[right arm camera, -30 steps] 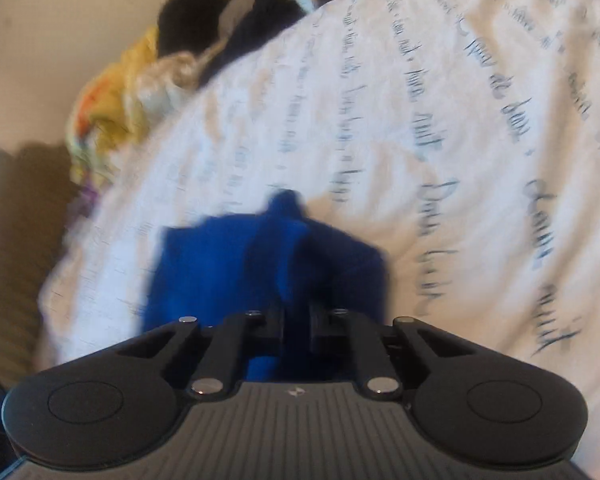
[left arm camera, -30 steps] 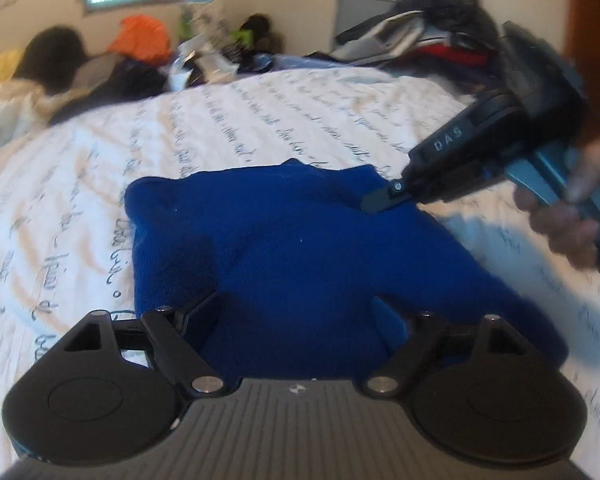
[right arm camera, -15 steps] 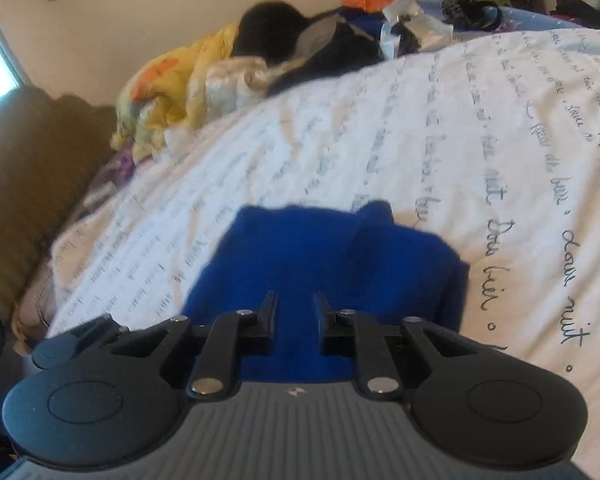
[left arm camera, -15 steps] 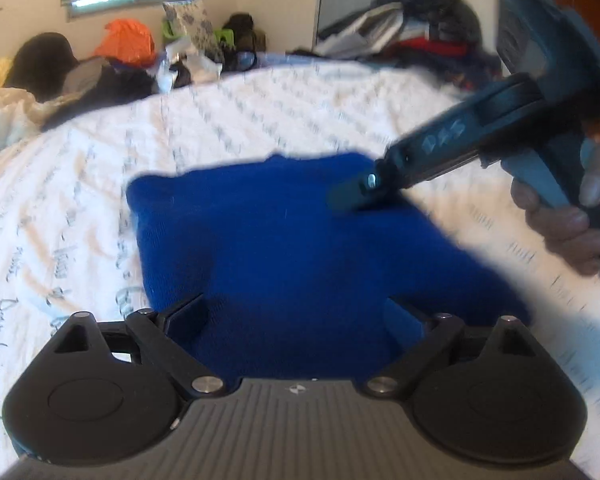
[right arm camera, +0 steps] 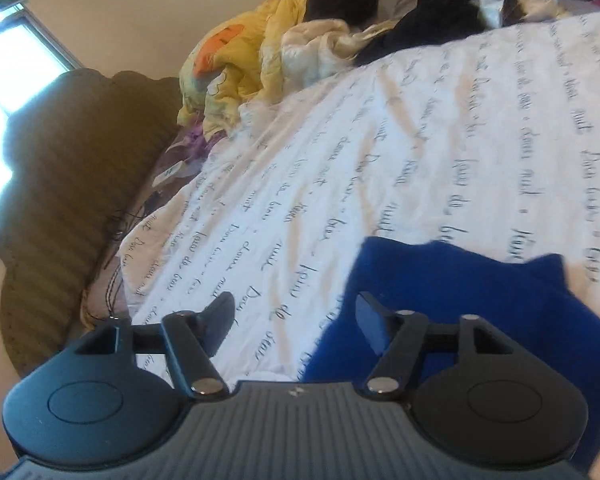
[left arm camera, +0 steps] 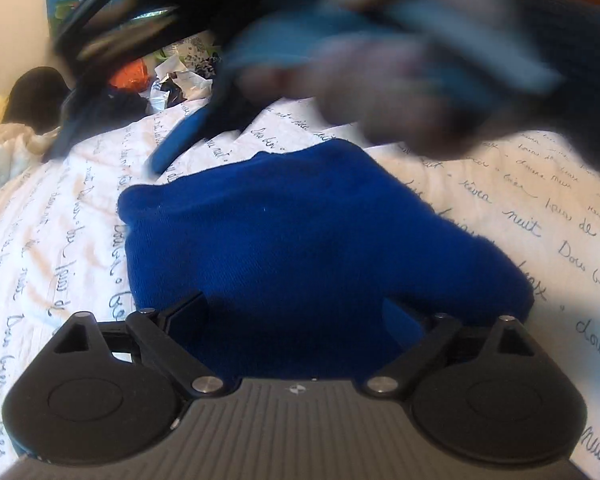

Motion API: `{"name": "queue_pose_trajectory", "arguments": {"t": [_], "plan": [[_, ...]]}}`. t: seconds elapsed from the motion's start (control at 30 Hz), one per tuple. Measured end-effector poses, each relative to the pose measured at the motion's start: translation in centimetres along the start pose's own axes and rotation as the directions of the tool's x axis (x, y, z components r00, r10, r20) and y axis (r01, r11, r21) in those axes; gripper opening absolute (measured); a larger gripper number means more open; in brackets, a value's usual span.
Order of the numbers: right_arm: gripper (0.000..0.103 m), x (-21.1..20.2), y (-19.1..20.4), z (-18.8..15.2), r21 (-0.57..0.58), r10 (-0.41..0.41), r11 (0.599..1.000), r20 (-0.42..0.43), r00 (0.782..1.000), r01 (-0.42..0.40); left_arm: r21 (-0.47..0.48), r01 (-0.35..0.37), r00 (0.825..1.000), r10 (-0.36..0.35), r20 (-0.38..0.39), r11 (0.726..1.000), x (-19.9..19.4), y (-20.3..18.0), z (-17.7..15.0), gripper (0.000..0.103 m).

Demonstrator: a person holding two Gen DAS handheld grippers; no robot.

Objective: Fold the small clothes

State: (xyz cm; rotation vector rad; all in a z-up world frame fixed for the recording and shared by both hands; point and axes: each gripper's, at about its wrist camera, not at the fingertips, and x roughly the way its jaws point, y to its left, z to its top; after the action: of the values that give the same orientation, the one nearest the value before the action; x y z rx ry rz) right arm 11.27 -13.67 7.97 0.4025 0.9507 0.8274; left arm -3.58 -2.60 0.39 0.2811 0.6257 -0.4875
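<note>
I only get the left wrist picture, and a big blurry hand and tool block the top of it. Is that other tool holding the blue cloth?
Observer: No. In the right wrist view the right gripper has nothing between its fingers; its jaws are opening over the white printed bedspread.
Operator: So where is the cloth from there?
Observer: The blue garment lies on the bedspread, to the right of the gap and behind the right-hand finger.
Operator: Anything past the bed on that side?
Observer: Yes, a brown cushioned piece beside the bed, under a bright window.
</note>
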Motion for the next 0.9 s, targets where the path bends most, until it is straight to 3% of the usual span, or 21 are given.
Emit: {"name": "queue_pose_trajectory", "arguments": {"t": [0.07,0.1,0.13,0.2,0.3,0.37,0.47,0.57,0.63,0.67,0.73,0.83,0.9], "plan": [[0.068,4.3,-1.0,1.1,0.06,0.008,0.998,-0.079,0.997,-0.004,0.0,-0.006,1.0,0.006,0.003,1.0,-0.1,-0.4,-0.4,0.094],[0.068,6.1,-1.6,1.3,0.07,-0.018,0.997,-0.107,0.994,0.025,0.008,-0.01,1.0,0.01,0.006,1.0,-0.1,-0.5,-0.5,0.094],[0.061,7.7,-2.5,1.3,0.073,-0.078,0.993,-0.129,0.988,0.088,0.012,-0.013,1.0,0.013,0.008,1.0,-0.1,-0.6,-0.6,0.094],[0.059,8.4,-4.1,1.3,0.118,-0.02,0.993,-0.075,0.997,0.029,0.007,-0.011,1.0,0.011,0.017,1.0,0.0,-0.6,-0.5,0.094],[0.059,7.9,-4.0,1.4,0.143,-0.047,0.988,-0.056,0.997,0.055,0.0,-0.002,1.0,0.002,0.025,1.0,-0.4,-0.1,-0.3,0.093],[0.064,5.4,-2.5,0.6,0.101,-0.077,0.992,-0.03,0.997,0.079,-0.038,0.011,0.999,-0.009,0.042,0.999,-1.7,0.6,-0.1,0.092],[0.073,-1.4,-2.0,-2.2,0.054,0.009,0.998,0.067,0.998,-0.013,-0.12,0.065,0.996,-0.057,0.069,0.991,-2.9,2.0,0.3,0.094],[0.076,-6.1,-4.3,-5.3,0.115,-0.042,0.993,0.102,0.994,0.03,-0.153,0.102,0.995,-0.1,0.024,0.983,-1.7,2.3,0.7,0.094],[0.074,-7.1,-7.0,-7.3,0.187,-0.146,0.974,0.075,0.986,0.13,-0.143,0.099,0.995,-0.1,-0.001,0.985,-0.4,2.0,0.3,0.096],[0.073,-7.5,-8.4,-8.5,0.193,-0.14,0.974,0.098,0.985,0.119,-0.118,0.093,0.996,-0.092,0.011,0.989,-0.2,1.6,0.2,0.099],[0.072,-8.9,-9.1,-10.0,0.186,-0.104,0.98,0.151,0.983,0.075,-0.112,0.064,0.998,-0.065,-0.001,0.992,-0.8,1.2,0.7,0.093],[0.077,-11.5,-6.6,-11.0,0.181,-0.205,0.967,0.146,0.968,0.178,-0.262,0.114,0.993,-0.099,0.068,0.958,-4.1,3.3,0.8,0.095],[0.08,-13.7,-6.0,-12.7,0.184,-0.155,0.975,0.164,0.974,0.124,-0.381,0.134,0.99,-0.105,0.095,0.915,-6.0,5.4,-0.1,0.099]]}}
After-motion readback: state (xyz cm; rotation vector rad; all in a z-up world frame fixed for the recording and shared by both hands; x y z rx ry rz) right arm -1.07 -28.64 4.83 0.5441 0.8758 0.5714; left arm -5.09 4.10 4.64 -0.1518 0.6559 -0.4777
